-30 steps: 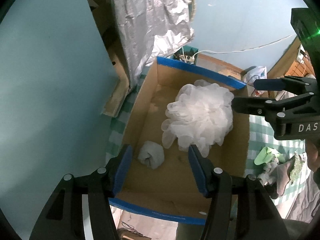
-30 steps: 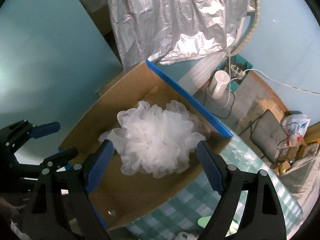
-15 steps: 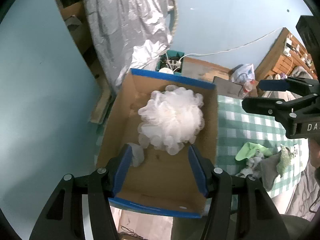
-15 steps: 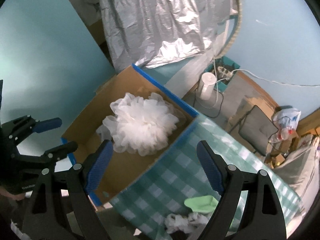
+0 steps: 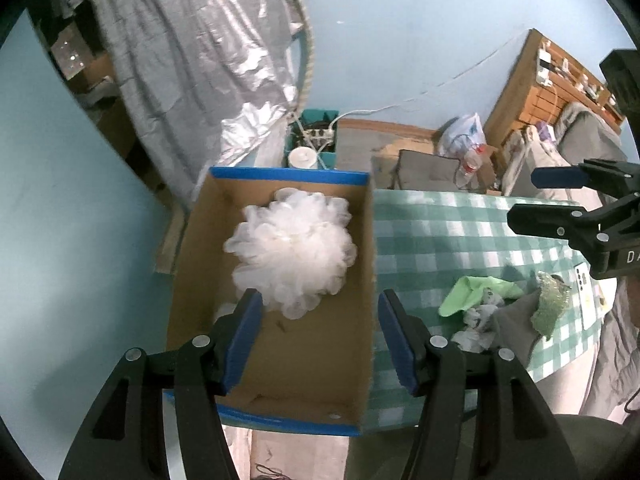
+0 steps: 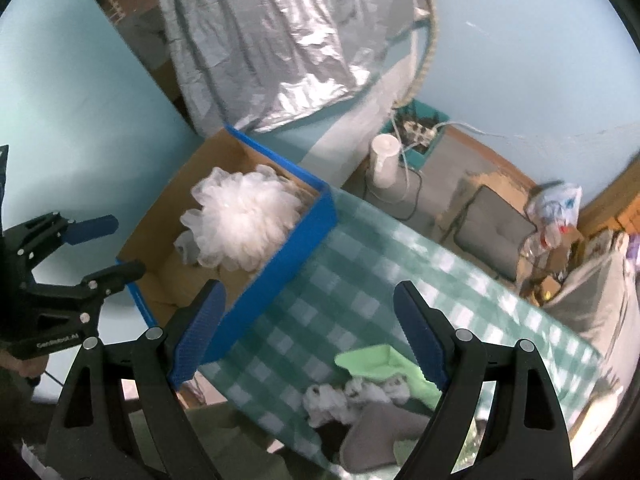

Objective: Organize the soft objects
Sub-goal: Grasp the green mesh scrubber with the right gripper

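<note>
Loofah [image 5: 291, 250] lies boxed beyond left tool [image 5: 320, 336].

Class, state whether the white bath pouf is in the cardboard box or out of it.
In. The white bath pouf rests on the floor of the cardboard box, ringed by its walls.

White mesh bath pouf [image 5: 294, 250] sits puffed and round inside the cardboard box [image 5: 276, 364], toward the box's far end, its ruffles brushing the far wall. Beside it, nearer the box's left wall, a small grey-white rolled cloth [image 6: 186, 248] peeks out, mostly hidden behind the pouf. Outside the box, on the checked counter [image 5: 436, 232] to the box's right, lies a loose heap: a light green cloth [image 5: 476, 290] spread flat, crumpled white cloths [image 5: 476, 322] just beside it, a grey cloth [image 5: 516, 320] touching those, and a glittery green piece [image 5: 550, 304] standing tilted at the heap's far side from the box
</note>
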Demonstrator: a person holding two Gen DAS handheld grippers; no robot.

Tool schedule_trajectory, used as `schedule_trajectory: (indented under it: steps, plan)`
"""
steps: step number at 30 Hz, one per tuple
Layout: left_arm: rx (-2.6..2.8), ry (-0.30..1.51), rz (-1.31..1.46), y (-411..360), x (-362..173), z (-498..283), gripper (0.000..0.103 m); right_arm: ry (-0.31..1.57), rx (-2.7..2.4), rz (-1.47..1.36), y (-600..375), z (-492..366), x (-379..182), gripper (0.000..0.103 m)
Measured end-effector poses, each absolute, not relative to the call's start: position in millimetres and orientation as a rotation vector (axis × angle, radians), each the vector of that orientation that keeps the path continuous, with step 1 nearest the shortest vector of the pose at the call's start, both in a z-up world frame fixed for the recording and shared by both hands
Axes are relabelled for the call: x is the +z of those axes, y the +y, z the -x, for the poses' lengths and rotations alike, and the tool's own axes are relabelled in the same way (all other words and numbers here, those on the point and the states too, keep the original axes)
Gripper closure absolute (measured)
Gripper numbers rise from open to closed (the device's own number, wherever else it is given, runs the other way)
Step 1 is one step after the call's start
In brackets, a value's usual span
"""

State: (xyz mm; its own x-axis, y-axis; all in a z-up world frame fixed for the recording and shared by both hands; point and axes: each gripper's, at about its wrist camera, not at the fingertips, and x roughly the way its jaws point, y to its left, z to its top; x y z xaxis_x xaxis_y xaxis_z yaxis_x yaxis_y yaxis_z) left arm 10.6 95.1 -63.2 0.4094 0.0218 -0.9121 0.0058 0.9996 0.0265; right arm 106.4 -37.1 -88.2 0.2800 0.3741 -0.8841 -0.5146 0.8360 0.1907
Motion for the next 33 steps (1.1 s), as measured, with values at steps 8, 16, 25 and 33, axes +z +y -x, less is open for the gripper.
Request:
schedule_trajectory:
  steps: [8, 16, 25, 33]
  plan:
    - [-0.066, 1.169, -0.058, 56, -71, -18, 0.041, 1.173, 0.489, 0.086, -100, -97, -96, 0.018]
    - [-0.131, 1.204, -0.061, 26, -85, -24, 0.041, 1.214, 0.383, 0.031, -156, -84, -113, 0.018]
    - [-0.192, 1.257, -0.088, -10, -109, -22, 0.041, 1.267, 0.307, -0.023, -192, -67, -137, 0.018]
    - [-0.246, 1.289, -0.117, -37, -130, -21, 0.041, 1.324, 0.242, -0.058, -215, -51, -174, 0.018]
